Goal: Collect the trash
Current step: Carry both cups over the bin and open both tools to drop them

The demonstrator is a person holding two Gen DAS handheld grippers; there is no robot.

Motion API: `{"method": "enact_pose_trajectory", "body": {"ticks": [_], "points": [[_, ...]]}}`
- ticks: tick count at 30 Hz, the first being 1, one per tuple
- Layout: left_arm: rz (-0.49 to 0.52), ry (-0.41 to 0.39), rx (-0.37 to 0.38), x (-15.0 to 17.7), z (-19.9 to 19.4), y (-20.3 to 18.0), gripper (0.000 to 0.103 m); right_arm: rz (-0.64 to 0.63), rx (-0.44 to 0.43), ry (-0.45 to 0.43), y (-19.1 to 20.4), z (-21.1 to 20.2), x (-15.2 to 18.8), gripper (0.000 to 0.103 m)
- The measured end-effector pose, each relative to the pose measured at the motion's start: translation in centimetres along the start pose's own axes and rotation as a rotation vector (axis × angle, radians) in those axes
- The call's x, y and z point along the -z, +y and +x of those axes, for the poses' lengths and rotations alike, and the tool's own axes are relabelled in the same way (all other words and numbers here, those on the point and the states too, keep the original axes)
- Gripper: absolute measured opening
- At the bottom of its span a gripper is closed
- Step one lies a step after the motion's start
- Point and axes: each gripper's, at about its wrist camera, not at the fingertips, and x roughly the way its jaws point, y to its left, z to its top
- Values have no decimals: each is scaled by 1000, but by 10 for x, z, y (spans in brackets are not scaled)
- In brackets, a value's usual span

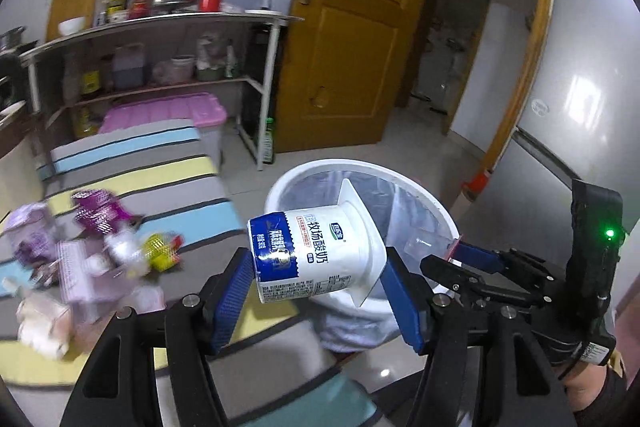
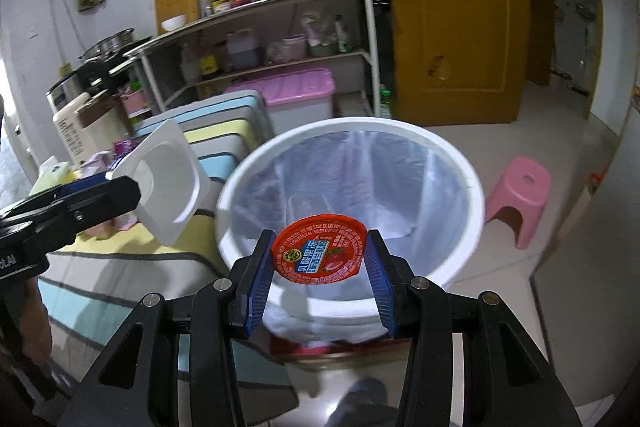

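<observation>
Yogurt cup gripped, trash pile blurred

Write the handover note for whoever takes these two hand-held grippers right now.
Left hand-held gripper: shut on a white yogurt cup, held sideways near the bin's rim.
Right hand-held gripper: shut on a red-lidded jelly cup, above the open white trash bin.
Done: both items picked up; a clear container seems to lie in the bin.
Left: release both into the bin, then clear the wrappers on the striped table.
</observation>
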Motion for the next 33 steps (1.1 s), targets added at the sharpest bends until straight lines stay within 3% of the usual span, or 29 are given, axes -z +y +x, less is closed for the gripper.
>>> {"method": "enact_pose_trajectory", "body": {"ticks": [16, 33], "points": [[35, 69, 72, -11, 53, -21, 66, 22, 47, 41, -28, 14, -2, 47], [-6, 13, 66, -14, 25, -7, 66, 27, 41, -3, -20, -5, -2, 47]]}}
